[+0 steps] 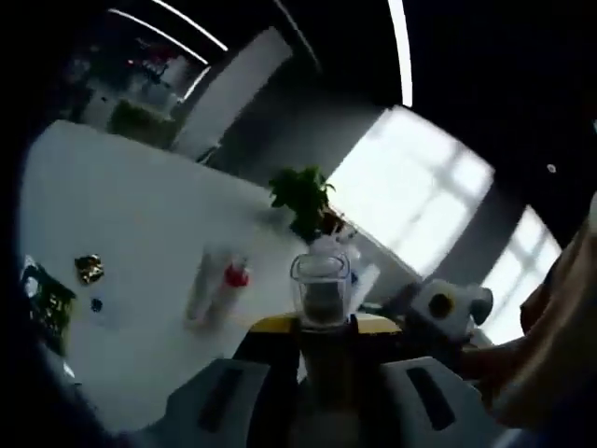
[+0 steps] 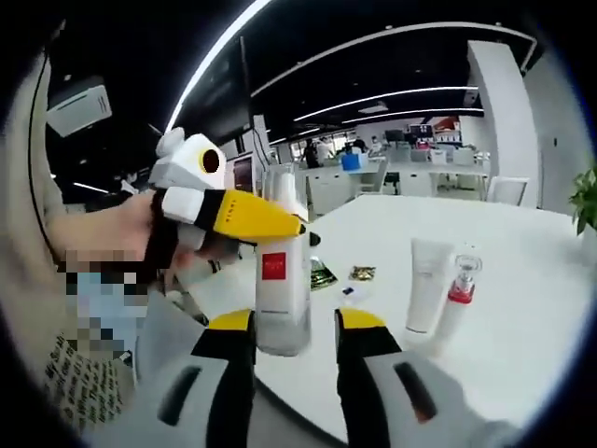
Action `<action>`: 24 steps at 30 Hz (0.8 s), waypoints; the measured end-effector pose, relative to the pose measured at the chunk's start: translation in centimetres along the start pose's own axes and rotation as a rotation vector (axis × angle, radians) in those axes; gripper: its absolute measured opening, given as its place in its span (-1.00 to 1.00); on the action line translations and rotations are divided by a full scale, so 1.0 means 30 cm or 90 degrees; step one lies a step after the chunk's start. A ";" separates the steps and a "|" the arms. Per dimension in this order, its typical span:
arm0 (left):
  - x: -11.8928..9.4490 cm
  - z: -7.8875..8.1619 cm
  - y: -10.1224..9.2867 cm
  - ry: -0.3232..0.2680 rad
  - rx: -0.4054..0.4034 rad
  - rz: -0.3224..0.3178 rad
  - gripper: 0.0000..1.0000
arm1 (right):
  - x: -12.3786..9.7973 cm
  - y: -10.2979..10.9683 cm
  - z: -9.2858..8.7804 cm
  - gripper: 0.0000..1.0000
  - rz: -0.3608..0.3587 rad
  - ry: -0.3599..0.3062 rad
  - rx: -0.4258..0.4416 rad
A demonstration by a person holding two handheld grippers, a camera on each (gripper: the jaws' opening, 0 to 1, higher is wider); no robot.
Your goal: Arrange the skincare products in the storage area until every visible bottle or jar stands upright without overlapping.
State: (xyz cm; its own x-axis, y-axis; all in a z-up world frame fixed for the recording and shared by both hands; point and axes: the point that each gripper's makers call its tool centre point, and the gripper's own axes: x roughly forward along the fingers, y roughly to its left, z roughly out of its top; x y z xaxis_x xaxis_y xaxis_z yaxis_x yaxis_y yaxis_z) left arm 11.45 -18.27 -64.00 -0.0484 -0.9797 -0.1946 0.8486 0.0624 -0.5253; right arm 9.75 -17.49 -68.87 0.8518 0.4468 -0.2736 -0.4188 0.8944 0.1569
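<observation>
A tall clear bottle with a red label (image 2: 280, 271) hangs in the air over the near edge of the white table (image 2: 532, 308). My left gripper (image 2: 280, 222) comes in from the left and is shut on its upper part. In the left gripper view the bottle's clear cap (image 1: 321, 291) shows between my left gripper's (image 1: 322, 325) yellow tips. My right gripper (image 2: 297, 327) stands open around the bottle's base, with a gap on the right side. A white tube (image 2: 427, 280) and a small bottle with a red collar (image 2: 457, 297) stand upright together on the table.
A dark green packet (image 2: 322, 273), a gold sachet (image 2: 362, 273) and a small blue-topped item (image 2: 353, 292) lie on the table behind the bottle. A potted plant (image 1: 303, 198) stands at the table's far side. A person's hand (image 2: 121, 233) holds the left gripper.
</observation>
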 end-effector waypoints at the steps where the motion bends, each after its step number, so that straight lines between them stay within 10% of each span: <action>1: 0.002 0.005 -0.009 0.009 0.018 -0.006 -0.67 | -0.006 -0.001 0.006 -0.32 0.009 -0.002 -0.001; 9: 0.029 0.043 -0.120 0.061 0.194 -0.092 -0.67 | -0.068 -0.008 0.084 -0.30 0.092 -0.010 -0.026; 24: 0.084 0.054 -0.256 0.098 0.281 -0.201 -0.67 | -0.147 0.043 0.175 -0.59 0.287 -0.035 -0.090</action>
State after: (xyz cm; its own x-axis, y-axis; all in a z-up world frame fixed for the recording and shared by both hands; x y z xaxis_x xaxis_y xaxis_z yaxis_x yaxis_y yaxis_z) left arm 5.66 -21.52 -59.10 -0.3840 -0.8965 -0.2210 0.9189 -0.3474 -0.1871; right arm 7.10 -18.41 -62.47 0.5887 0.7932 -0.1560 -0.7864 0.6066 0.1165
